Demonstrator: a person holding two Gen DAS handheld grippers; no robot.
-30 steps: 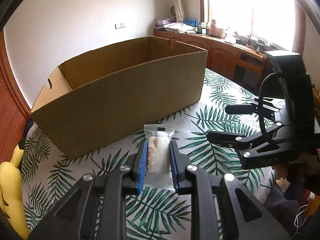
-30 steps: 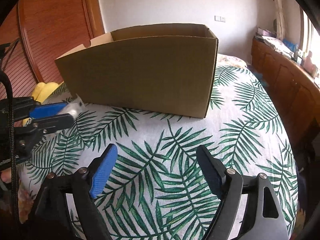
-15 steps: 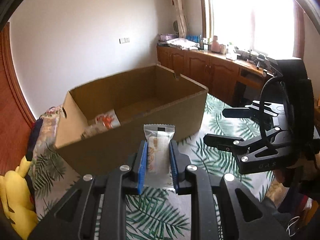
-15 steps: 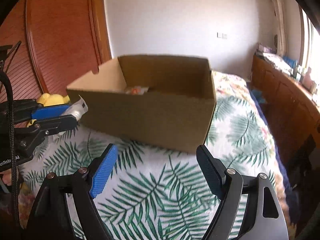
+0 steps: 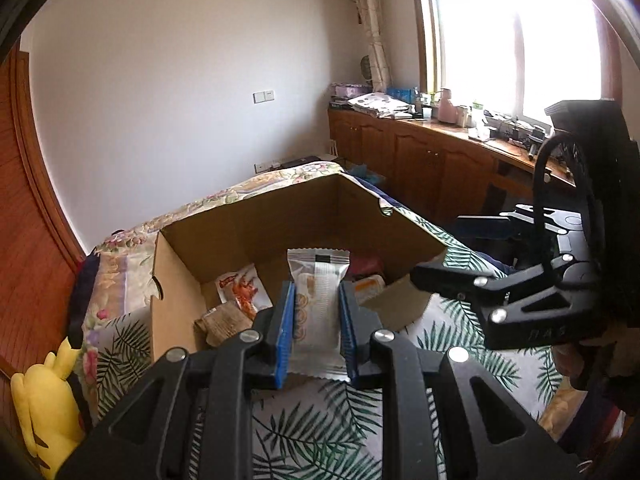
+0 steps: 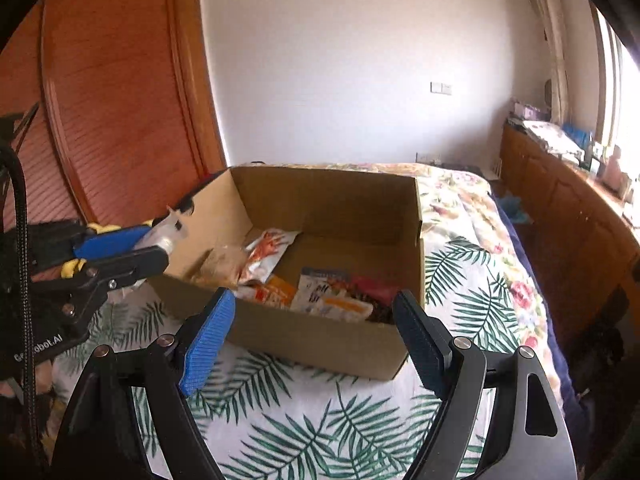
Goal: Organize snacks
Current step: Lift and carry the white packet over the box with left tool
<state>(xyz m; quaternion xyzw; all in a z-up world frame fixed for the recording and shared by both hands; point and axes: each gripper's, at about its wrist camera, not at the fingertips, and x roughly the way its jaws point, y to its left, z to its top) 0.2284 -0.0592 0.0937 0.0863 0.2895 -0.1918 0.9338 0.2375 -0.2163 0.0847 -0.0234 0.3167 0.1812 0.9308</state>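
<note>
My left gripper (image 5: 317,312) is shut on a clear-wrapped biscuit packet (image 5: 319,304) and holds it in the air just before the near wall of the open cardboard box (image 5: 280,216). The box holds several snack packets (image 6: 320,288), among them a red-and-white one (image 5: 240,288). In the right wrist view the left gripper (image 6: 160,240) with the packet (image 6: 170,230) is at the box's left side (image 6: 224,208). My right gripper (image 6: 316,332) is open and empty, raised in front of the box; it also shows in the left wrist view (image 5: 448,252).
The box stands on a bed with a palm-leaf cover (image 6: 304,420). A yellow plush toy (image 5: 44,404) lies at the left edge. Wooden cabinets (image 5: 424,160) run under the window on the right. A wooden wardrobe (image 6: 100,120) stands to the left.
Both grippers have risen well above the bed, so the inside of the box and its snacks now show. The left gripper still holds the packet and has come closer to the box.
</note>
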